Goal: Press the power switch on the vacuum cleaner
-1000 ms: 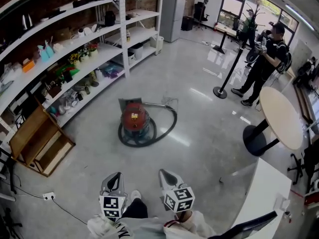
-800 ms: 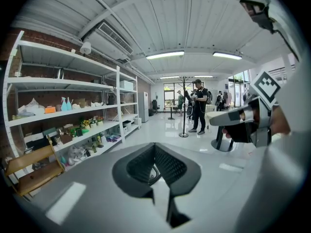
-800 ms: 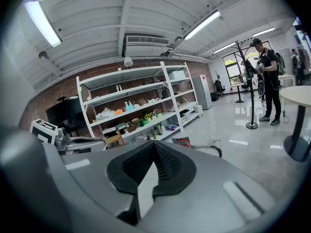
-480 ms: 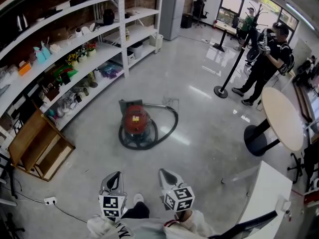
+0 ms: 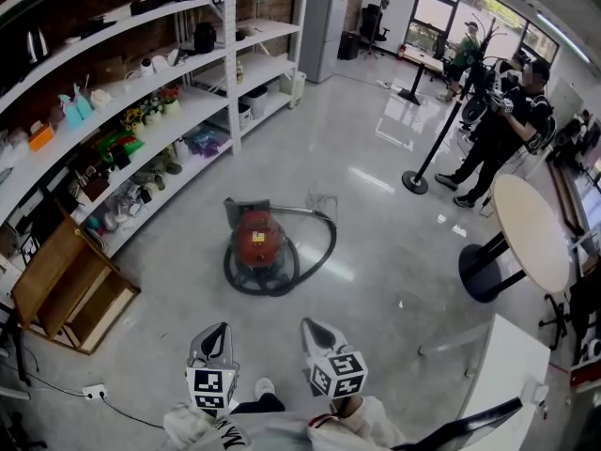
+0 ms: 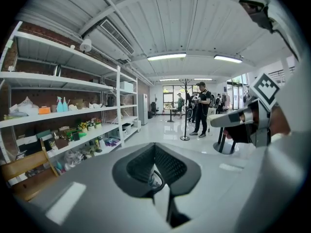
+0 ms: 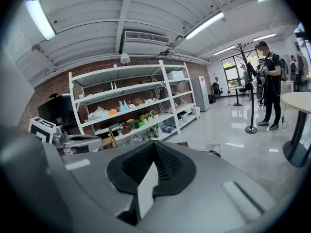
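A red canister vacuum cleaner (image 5: 258,241) stands on the grey floor mid-room, its black hose (image 5: 315,252) coiled around it. In the head view both grippers sit at the bottom edge, well short of the vacuum and apart from it. My left gripper (image 5: 218,333) is shut, with nothing held; in the left gripper view its jaws (image 6: 154,147) meet, and a sliver of hose shows through the gap below them. My right gripper (image 5: 315,328) is also shut and empty, its jaws (image 7: 154,144) closed in the right gripper view. The power switch cannot be made out.
White shelving (image 5: 141,111) full of small items lines the left wall, with a wooden rack (image 5: 66,289) on the floor beside it. A stanchion post (image 5: 419,169), a person (image 5: 498,130), a round table (image 5: 531,233) and a white desk (image 5: 507,374) stand to the right. A floor socket (image 5: 92,393) lies lower left.
The vacuum cleaner has slid slightly lower in the head view, so it is a little nearer. Both grippers keep the same place and stay shut.
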